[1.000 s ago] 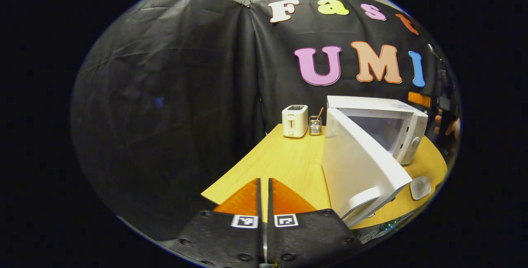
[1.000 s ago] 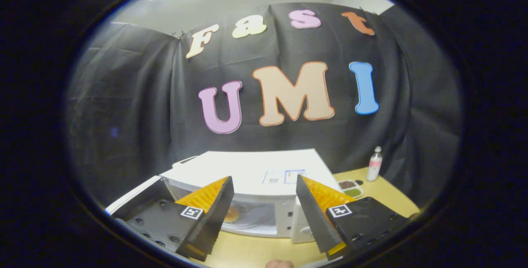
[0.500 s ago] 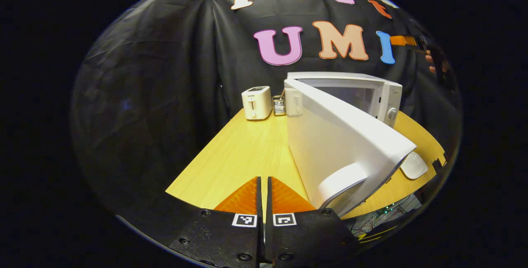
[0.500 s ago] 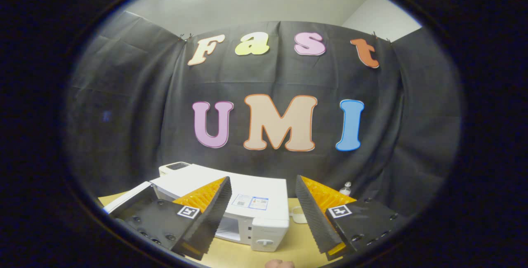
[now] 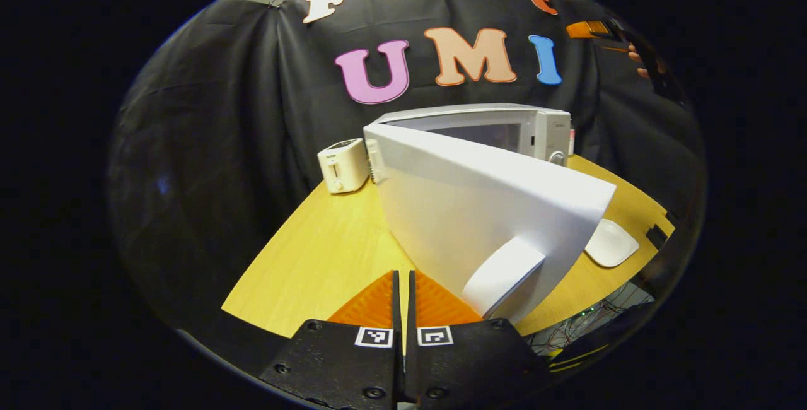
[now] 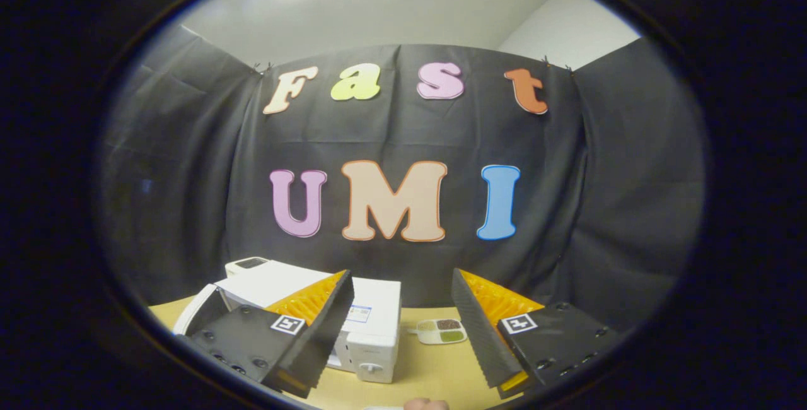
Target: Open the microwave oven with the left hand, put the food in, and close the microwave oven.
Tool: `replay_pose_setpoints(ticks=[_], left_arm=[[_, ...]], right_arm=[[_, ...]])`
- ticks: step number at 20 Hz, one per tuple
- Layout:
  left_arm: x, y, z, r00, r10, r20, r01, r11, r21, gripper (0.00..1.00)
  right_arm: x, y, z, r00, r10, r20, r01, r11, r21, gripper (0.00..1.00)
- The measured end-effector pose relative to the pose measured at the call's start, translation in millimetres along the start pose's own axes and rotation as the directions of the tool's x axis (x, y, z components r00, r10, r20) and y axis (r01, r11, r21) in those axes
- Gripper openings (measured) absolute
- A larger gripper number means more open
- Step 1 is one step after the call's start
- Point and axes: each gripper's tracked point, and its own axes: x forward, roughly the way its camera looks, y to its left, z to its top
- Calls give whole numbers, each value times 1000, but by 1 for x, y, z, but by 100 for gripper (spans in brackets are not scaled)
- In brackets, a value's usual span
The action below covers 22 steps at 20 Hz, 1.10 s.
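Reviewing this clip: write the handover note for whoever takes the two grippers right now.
Left gripper: shut, holding nothing, just short of the door handle.
Right gripper: open, holding nothing, raised in front of the microwave.
Microwave door: swung open over the table. The cavity is not visible, so I cannot tell whether the food is inside.
A white dish lies on the table past the door; a divided tray sits right of the microwave.
Done: door opened.
Left: confirm the food is in, then push the door shut with the left gripper.

Tongs [image 5: 403, 284]: black screwed bodies, square coded tags, ribbed wedges.
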Motion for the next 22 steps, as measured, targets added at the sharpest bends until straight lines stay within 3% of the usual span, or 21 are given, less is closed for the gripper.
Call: replay_pose_setpoints(ticks=[10,22], left_arm=[[51,-107,37,974,-220,50,219,975,39,0],[126,-171,81,936,-344,72,339,938,73,0]], right_arm=[[-23,-49,27,996,-78,46,78,997,2,96],[-34,-46,41,994,-97,58,98,995,-14,96]])
